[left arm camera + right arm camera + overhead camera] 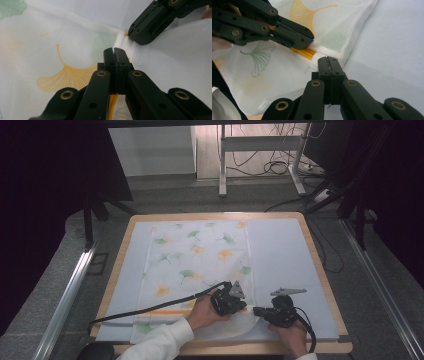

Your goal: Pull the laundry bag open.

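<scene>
White cloth [200,255] with ginkgo leaves lies on the tabletop [280,250]; left tongs [114,53] and right tongs [327,62] are both pressed together at its near right corner.

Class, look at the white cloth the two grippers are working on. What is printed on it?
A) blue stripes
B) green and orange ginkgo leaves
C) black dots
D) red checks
B: the cloth spread on the table bears fan-shaped green and orange leaves, seen close in the left gripper view too.
</scene>
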`<state>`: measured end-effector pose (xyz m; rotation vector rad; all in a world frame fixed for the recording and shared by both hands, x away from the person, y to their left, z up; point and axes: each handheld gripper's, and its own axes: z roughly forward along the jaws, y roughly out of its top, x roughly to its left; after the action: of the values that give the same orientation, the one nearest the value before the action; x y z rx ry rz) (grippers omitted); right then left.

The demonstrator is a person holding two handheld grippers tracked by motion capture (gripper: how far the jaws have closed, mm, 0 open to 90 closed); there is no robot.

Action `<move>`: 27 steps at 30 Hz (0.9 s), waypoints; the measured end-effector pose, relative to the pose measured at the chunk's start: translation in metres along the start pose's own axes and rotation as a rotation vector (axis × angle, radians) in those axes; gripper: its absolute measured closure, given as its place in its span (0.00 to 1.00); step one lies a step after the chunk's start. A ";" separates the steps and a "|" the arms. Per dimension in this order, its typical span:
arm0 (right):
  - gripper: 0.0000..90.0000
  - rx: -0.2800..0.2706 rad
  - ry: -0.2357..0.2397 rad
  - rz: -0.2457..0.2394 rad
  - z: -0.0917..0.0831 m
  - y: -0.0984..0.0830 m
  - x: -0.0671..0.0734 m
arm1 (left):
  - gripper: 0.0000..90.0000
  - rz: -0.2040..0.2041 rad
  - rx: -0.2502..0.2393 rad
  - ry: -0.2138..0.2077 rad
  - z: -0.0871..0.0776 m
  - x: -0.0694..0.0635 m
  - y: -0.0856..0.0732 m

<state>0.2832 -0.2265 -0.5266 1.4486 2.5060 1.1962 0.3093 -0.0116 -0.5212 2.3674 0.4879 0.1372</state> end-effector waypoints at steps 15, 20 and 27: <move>1.00 0.007 -0.010 -0.026 0.000 0.000 0.002 | 1.00 -0.026 0.004 0.000 -0.012 0.000 -0.006; 1.00 0.005 -0.016 -0.034 0.000 0.000 0.003 | 1.00 -0.047 -0.005 -0.010 -0.009 0.005 -0.005; 1.00 0.009 -0.023 -0.049 0.000 0.001 0.004 | 1.00 -0.023 0.016 -0.002 -0.003 0.006 0.000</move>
<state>0.2816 -0.2232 -0.5251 1.3862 2.5199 1.1555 0.3141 -0.0076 -0.5188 2.3762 0.5167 0.1212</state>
